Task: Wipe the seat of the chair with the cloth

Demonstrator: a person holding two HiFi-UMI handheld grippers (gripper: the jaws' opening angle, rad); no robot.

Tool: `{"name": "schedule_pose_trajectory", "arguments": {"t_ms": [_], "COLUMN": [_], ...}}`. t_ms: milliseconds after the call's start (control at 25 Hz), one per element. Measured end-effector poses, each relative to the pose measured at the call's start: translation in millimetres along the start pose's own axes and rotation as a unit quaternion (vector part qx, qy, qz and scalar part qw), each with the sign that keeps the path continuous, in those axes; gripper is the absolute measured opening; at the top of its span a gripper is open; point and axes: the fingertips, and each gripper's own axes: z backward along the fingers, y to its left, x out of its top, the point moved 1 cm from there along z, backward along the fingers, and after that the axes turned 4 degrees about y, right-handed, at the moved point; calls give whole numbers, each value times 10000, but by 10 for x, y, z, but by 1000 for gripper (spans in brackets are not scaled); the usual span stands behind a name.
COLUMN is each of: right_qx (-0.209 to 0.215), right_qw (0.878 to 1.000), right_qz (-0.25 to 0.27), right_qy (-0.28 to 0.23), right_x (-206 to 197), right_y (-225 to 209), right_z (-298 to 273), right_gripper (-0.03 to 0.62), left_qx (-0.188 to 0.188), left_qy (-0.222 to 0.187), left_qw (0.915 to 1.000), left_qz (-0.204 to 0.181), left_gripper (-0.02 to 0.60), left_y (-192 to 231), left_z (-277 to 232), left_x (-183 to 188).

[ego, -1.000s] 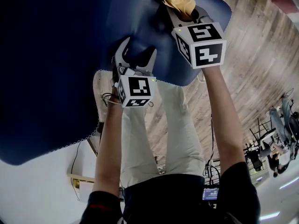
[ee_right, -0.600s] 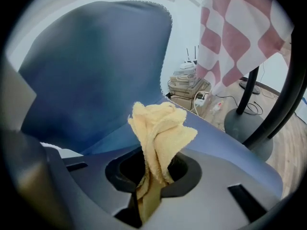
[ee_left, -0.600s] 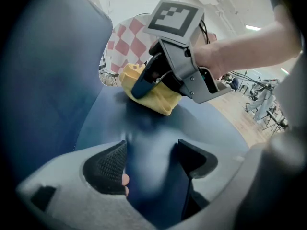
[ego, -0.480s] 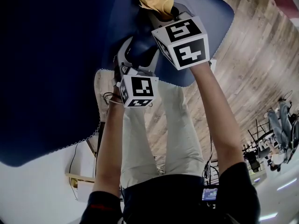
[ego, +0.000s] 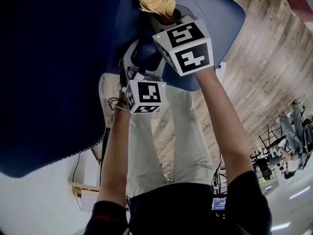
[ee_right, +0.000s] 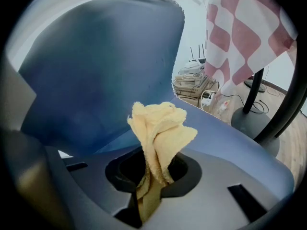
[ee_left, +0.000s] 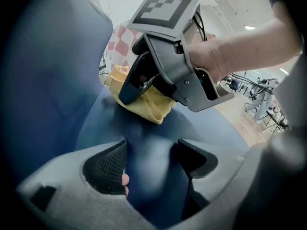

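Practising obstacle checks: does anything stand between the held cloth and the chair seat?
Nothing visible does. The cloth in the right gripper's jaws faces bare blue seat; the left gripper holds the seat's edge, aside.

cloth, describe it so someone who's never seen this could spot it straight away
Find the dark blue chair's seat; over it is the right gripper. The cloth is the crumpled bundle pinched in its jaws, the only pale yellow thing against all that blue.
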Motion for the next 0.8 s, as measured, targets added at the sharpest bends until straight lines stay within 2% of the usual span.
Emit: {"name": "schedule_pose_trajectory", "arguments": {"t_ms": [440,800], "right_qx": [-179,-285], "right_qw": [9997,9995], "right_qz": [155,80], "right_qy": [14,54], "right_x": [-19,-104], "right_y": [-67,-222], "right_z": [4,115], "right_gripper": [60,60], "left_qx": [-28,-28], "left_qy": [-21,-25], "left_qw": [10000,10000], "left_qz": [1,12], "left_gripper": [337,337], "left_y": [-14,6], "left_z": [-25,-8], "left_x": [8,-2]}}
